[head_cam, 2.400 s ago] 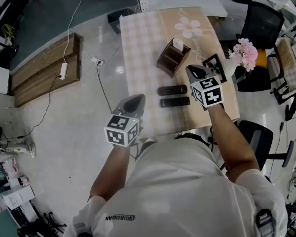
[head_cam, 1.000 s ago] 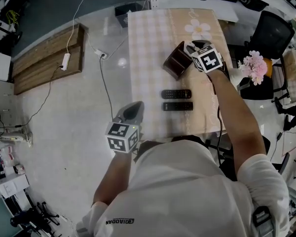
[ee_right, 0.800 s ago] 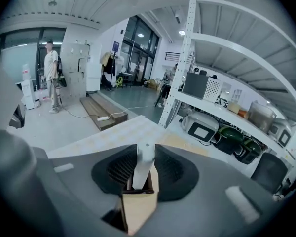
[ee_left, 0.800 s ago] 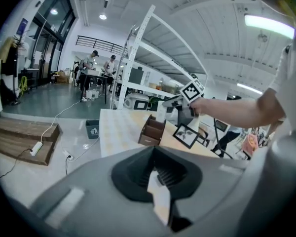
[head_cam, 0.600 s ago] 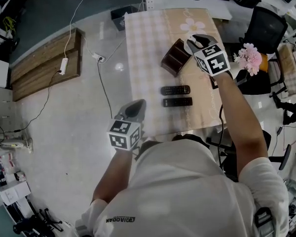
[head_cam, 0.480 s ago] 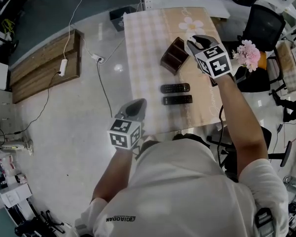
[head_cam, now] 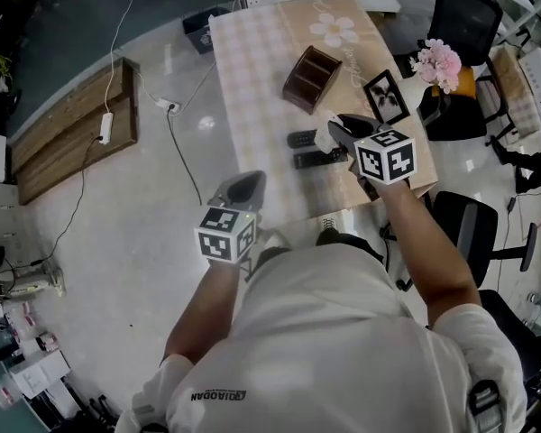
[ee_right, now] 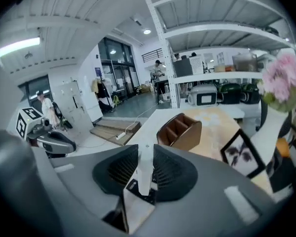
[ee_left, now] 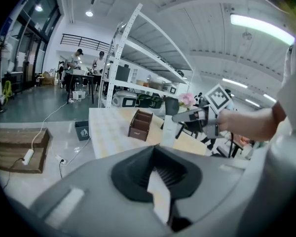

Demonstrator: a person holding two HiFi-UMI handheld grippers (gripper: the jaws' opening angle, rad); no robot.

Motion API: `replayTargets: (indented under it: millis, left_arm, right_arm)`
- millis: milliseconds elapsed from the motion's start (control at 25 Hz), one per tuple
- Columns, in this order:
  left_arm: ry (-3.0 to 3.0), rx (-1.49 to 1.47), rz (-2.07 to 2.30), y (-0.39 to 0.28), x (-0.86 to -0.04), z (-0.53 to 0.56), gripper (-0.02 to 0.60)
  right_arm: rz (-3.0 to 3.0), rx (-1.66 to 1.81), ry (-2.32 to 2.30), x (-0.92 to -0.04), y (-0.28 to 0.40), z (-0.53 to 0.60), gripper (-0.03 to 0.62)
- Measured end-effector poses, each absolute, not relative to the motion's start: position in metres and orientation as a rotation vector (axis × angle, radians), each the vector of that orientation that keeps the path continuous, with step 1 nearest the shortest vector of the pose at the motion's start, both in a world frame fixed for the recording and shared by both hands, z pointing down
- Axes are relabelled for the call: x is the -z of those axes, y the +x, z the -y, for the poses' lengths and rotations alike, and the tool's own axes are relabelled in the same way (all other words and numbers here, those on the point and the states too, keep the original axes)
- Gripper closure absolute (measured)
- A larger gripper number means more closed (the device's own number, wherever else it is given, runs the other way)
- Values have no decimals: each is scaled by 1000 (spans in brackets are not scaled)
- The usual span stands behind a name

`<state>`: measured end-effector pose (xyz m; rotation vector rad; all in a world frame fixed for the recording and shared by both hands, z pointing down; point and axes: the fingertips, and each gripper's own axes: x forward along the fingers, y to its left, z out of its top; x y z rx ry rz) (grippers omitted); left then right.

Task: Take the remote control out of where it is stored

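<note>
My right claw (head_cam: 336, 133) pinches a slim white remote control (head_cam: 325, 139). Its jaws have just been closing, and the remote sits between the pads. The remote is out of the brown wooden compartment holder (head_cam: 311, 78), held on my side of it above the beige checked counter (head_cam: 252, 79).

Only the head view shows what lies under that claw: a black remote control (head_cam: 300, 138) on the counter on my side of the holder, and a second black remote control (head_cam: 311, 160) just beside it, farther from the holder. In both claw views the claw bodies cover them.

The left gripper view alone gives the white remote side-on: it stands roughly upright at my right claw's tips, with the holder behind it. The right gripper view looks along its length, and its lower end is buried between the pads. I cannot make out its buttons in any view.

My left claw (head_cam: 242, 188) hangs off the counter's edge, well apart from the holder, jaws pressed together on nothing.

A black-framed picture (head_cam: 385, 97) lies near the holder, with pink flowers (head_cam: 435, 61) farther out on that side.
</note>
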<state>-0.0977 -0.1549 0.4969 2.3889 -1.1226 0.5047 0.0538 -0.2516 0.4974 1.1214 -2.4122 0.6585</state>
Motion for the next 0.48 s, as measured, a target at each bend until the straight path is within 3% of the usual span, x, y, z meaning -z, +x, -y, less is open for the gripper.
replayTargets:
  millis: [480]
  left_arm:
    - [2398, -555, 1044, -100, -508, 128, 577]
  right_arm:
    - [2348, -1572, 1366, -587, 51, 163, 493]
